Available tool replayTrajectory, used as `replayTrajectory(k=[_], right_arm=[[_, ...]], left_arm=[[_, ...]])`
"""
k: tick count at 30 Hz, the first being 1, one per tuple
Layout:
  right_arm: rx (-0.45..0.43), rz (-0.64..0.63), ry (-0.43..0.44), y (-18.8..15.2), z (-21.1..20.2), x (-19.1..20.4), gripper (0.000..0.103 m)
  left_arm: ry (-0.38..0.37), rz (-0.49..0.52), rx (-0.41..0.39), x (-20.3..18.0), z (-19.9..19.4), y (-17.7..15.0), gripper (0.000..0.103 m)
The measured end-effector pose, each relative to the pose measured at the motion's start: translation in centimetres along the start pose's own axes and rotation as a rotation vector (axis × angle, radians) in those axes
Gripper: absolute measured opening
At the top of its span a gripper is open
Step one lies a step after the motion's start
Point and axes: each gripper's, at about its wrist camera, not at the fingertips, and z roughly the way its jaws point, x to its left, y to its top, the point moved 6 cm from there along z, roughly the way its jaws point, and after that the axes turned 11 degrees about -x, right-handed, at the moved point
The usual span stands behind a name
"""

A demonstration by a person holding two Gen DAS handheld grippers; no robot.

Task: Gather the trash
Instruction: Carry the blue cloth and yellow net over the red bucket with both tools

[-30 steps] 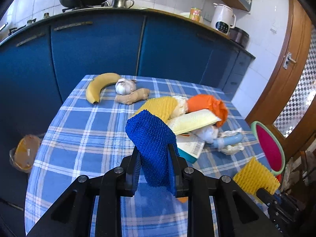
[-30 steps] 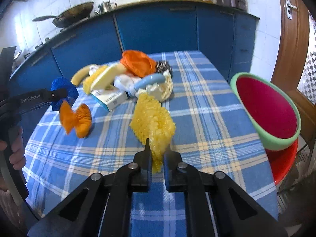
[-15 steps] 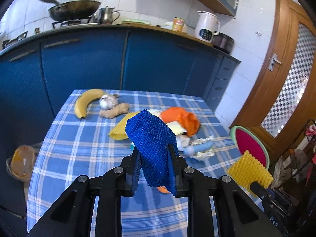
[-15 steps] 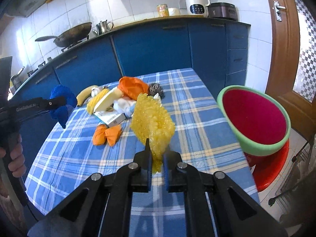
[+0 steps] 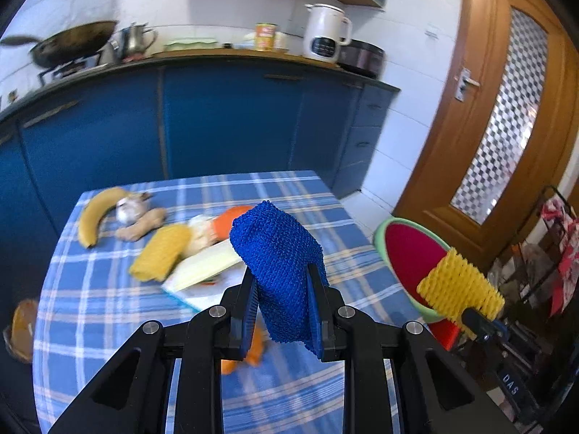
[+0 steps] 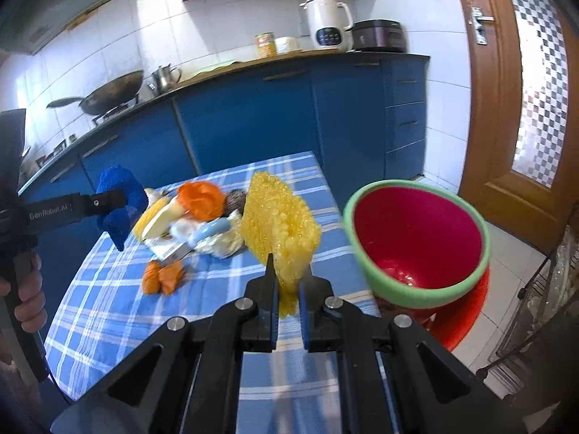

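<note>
Trash is what you're carrying in both hands right now. At the left of the right wrist view, your left hand (image 6: 27, 285) grips the handle, and your left gripper (image 5: 282, 285) is clamped on a blue foam net (image 5: 277, 253), which stands up in the centre of the left wrist view above the checked tablecloth (image 5: 108, 307). Behind it, upper left on the cloth, lie a banana (image 5: 96, 217), garlic (image 5: 128, 208) and ginger (image 5: 143, 226), with a blurred heap of wrappers (image 5: 188, 253) just to their right. Moving across, your right gripper (image 6: 287, 285) is pinched tight on a yellow foam net (image 6: 278, 224), lifted clear of the cloth at centre frame. Far right, beside the table edge, the red bin with a green rim (image 6: 416, 238) gapes open, and in the left wrist view the yellow net sits in front of its rim.
</note>
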Motion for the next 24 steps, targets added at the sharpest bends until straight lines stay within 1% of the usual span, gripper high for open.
replayTrajectory(k=[3, 10, 15, 17, 24], right_arm=[[-0.005, 0.018, -0.028, 0.7, 0.0, -2.2, 0.011], [-0.008, 0.036, -0.117, 1.8, 0.0, -7.4, 0.011], [-0.001, 0.067, -0.175, 1.9, 0.3, -10.9, 0.011], [0.004, 0.079, -0.193, 1.6, 0.2, -12.1, 0.011], [0.036, 0.121, -0.244, 0.4, 1.2, -15.4, 0.011]], left_arm=[[-0.029, 0.039, 0.009, -2.7, 1.1, 0.4, 0.025], [-0.128, 0.139, 0.04, -10.2, 4.8, 0.7, 0.025], [-0.197, 0.203, 0.083, -15.2, 8.4, -0.7, 0.025], [-0.22, 0.216, 0.104, -16.6, 9.9, -1.4, 0.025], [-0.263, 0.236, 0.181, -20.0, 14.9, -4.3, 0.025]])
